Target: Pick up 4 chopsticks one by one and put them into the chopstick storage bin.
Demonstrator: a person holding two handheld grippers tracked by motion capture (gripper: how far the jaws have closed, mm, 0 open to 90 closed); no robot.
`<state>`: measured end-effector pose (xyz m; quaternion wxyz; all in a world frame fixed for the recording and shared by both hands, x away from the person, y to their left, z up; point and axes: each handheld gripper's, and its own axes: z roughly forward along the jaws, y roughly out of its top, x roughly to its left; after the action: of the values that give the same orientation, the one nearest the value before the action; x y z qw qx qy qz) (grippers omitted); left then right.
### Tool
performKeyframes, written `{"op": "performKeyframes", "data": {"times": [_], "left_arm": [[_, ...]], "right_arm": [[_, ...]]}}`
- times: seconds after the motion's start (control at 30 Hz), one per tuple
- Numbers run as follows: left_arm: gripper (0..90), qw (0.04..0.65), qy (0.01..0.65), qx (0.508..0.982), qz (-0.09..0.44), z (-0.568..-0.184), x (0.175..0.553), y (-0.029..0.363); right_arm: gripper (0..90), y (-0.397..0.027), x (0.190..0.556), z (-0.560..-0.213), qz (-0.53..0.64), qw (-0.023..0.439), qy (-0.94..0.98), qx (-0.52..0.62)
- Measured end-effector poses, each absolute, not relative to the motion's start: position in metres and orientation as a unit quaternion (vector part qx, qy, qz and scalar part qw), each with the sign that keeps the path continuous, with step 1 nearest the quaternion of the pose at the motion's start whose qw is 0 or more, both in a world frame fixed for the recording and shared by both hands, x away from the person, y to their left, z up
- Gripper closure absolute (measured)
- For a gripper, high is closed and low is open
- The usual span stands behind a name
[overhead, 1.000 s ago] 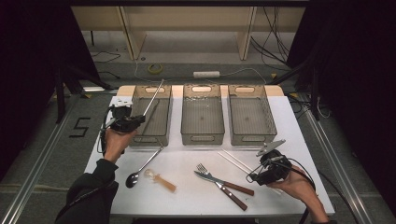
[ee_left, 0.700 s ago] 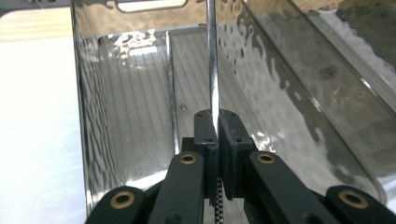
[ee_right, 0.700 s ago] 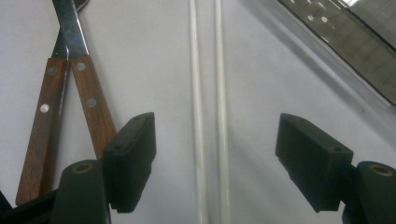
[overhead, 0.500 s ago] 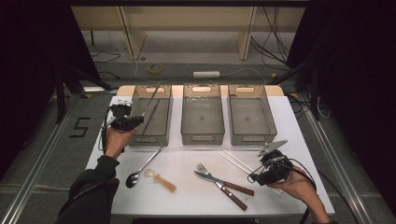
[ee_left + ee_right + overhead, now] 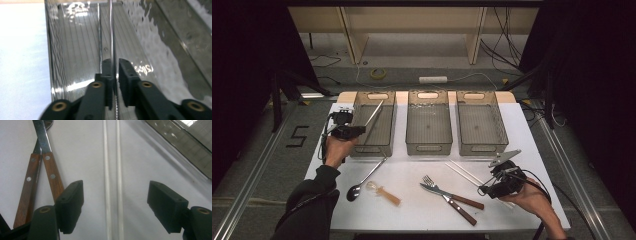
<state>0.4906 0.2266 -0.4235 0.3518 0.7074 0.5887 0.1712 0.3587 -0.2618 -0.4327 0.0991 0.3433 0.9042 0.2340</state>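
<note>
White tabletop (image 5: 412, 175) fills the scene, with three clear bins along its far edge. Your left gripper (image 5: 353, 131) sits at the left bin (image 5: 373, 145), its jaws just eased apart a little; thin metal chopsticks (image 5: 110, 30) run through the narrow gap and lean up into that bin. Well to the right of the bin, your right gripper (image 5: 115, 206) hovers released, jaws wide either side of white chopsticks (image 5: 112, 165) lying on the table, beside a wooden-handled knife (image 5: 48, 162) and fork (image 5: 27, 187).

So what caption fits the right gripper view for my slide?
Open gripper hovering over two white chopsticks, beside a wooden-handled knife and fork.
</note>
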Motion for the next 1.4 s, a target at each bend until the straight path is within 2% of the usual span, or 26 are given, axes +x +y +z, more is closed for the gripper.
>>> {"op": "performKeyframes", "data": {"times": [0.23,0.53,0.63,1.03,1.4], "left_arm": [[52.4,0.372,0.580,0.705,0.167,-0.413,0.482,0.223],[33.7,0.441,0.541,0.702,0.141,-0.406,0.449,0.216],[28.3,0.442,0.524,0.714,0.140,-0.404,0.439,0.211],[19.6,0.471,0.477,0.730,0.130,-0.406,0.407,0.202],[18.2,0.483,0.451,0.740,0.127,-0.412,0.385,0.193]], "right_arm": [[30.5,-0.263,0.359,-0.430,0.233,0.102,0.903,0.345],[31.7,-0.267,0.363,-0.426,0.229,0.102,0.901,0.355],[32.2,-0.266,0.365,-0.425,0.222,0.095,0.902,0.357],[36.8,-0.272,0.371,-0.426,0.196,0.089,0.906,0.365],[41.8,-0.275,0.373,-0.431,0.175,0.065,0.910,0.370]]}}
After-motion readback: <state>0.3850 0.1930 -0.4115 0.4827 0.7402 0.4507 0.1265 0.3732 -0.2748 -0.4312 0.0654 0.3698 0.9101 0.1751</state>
